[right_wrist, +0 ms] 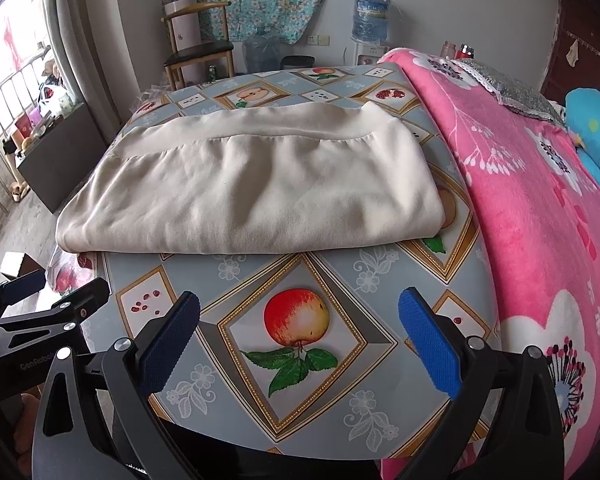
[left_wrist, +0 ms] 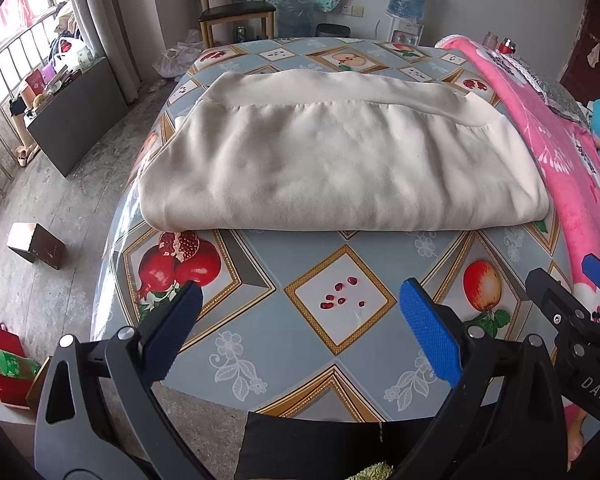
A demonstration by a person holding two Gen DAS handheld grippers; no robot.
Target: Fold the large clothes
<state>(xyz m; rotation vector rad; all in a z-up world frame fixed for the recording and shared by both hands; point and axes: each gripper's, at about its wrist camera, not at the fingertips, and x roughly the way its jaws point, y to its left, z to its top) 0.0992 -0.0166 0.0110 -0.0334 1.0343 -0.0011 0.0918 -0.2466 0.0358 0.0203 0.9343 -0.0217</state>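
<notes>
Folded cream garment on worktop, my fingers empty & spread.

Pink floral blanket (right_wrist: 532, 216) runs along the right of the fruit-print worktop (left_wrist: 340, 300); wooden chair (left_wrist: 236, 4) & water dispenser (left_wrist: 408, 8) stand beyond. Cream garment (left_wrist: 340, 160) lies folded flat mid-worktop, nothing between it & me. My left gripper (left_wrist: 300, 328) & right gripper (right_wrist: 298, 330) hover near the front edge, both released, well short of the cloth.

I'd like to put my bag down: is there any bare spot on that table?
Yes: the fruit-patterned tablecloth is bare between the folded cream garment and the table's near edge. Another bare strip lies beyond the garment. The right side is crowded by a pink floral blanket.
</notes>
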